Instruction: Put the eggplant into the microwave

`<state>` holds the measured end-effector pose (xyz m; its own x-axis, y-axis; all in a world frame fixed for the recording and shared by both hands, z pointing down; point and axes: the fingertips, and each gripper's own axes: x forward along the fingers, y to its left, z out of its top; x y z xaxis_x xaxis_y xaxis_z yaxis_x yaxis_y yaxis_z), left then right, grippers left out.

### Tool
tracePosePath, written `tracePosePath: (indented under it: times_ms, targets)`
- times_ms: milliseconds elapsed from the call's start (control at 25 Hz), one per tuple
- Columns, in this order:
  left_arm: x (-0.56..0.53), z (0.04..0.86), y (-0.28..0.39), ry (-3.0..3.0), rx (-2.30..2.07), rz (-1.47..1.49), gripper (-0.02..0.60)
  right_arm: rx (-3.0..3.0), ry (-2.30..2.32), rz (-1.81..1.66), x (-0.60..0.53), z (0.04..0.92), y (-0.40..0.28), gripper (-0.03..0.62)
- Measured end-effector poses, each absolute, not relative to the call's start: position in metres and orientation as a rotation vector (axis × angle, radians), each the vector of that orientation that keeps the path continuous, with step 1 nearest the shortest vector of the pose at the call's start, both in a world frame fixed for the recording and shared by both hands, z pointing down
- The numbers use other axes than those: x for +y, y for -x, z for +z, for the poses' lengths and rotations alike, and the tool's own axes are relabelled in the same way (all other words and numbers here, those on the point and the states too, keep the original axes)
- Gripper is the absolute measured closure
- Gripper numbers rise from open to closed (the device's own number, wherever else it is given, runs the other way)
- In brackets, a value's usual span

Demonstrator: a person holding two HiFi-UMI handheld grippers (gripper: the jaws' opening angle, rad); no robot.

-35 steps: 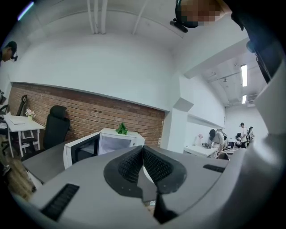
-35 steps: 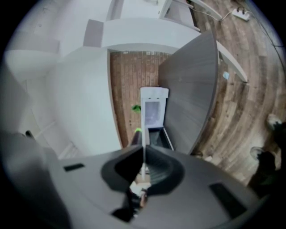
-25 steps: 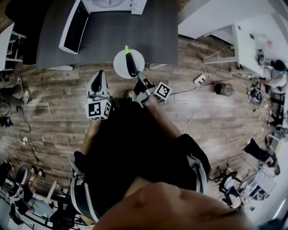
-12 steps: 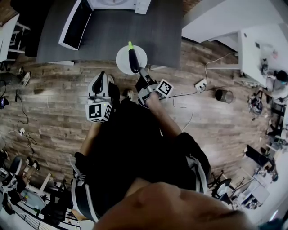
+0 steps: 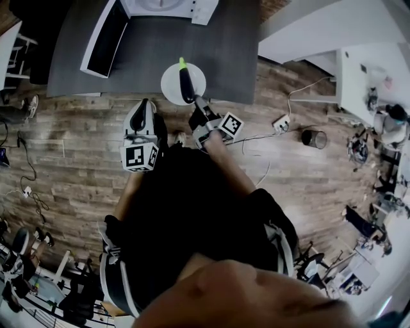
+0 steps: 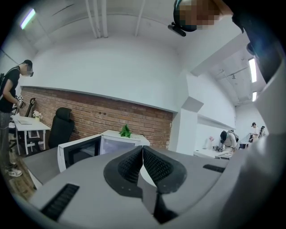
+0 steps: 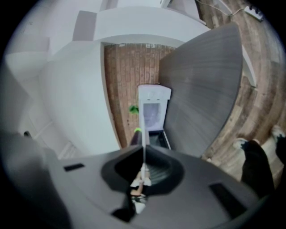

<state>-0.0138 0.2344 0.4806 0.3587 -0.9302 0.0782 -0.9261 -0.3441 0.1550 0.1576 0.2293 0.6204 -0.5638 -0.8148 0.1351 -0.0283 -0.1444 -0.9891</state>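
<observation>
A dark purple eggplant (image 5: 186,83) with a green stem lies on a white plate (image 5: 172,85) above the front edge of the grey table (image 5: 147,57). My right gripper (image 5: 198,107) is shut on the plate's near rim; in the right gripper view the plate (image 7: 144,134) shows edge-on between the jaws of that gripper (image 7: 144,155), with the eggplant's green tip (image 7: 137,130) beyond. The white microwave (image 5: 168,6) stands at the table's back, its door (image 5: 102,38) swung open to the left. My left gripper (image 5: 142,110) hangs shut and empty over the floor, left of the plate.
The left gripper view shows its jaws (image 6: 142,153) closed, the open microwave (image 6: 89,150) ahead, and a person (image 6: 10,103) at a far desk. Wooden floor, cables and a power strip (image 5: 282,122) lie to the right. White desks (image 5: 359,70) stand at the far right.
The plate with the eggplant has stayed in my right gripper's hold and shifted only slightly over the table's front edge. The left gripper has barely moved.
</observation>
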Motion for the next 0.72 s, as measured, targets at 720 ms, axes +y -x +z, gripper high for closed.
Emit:
tracePosePath:
  times_ms: [720]
  targets:
    - [0.078,0.467,0.066,-2.491,-1.612,-0.06,0.543,1.55,0.946,-1.739,0.101,0.619,-0.101,0.556]
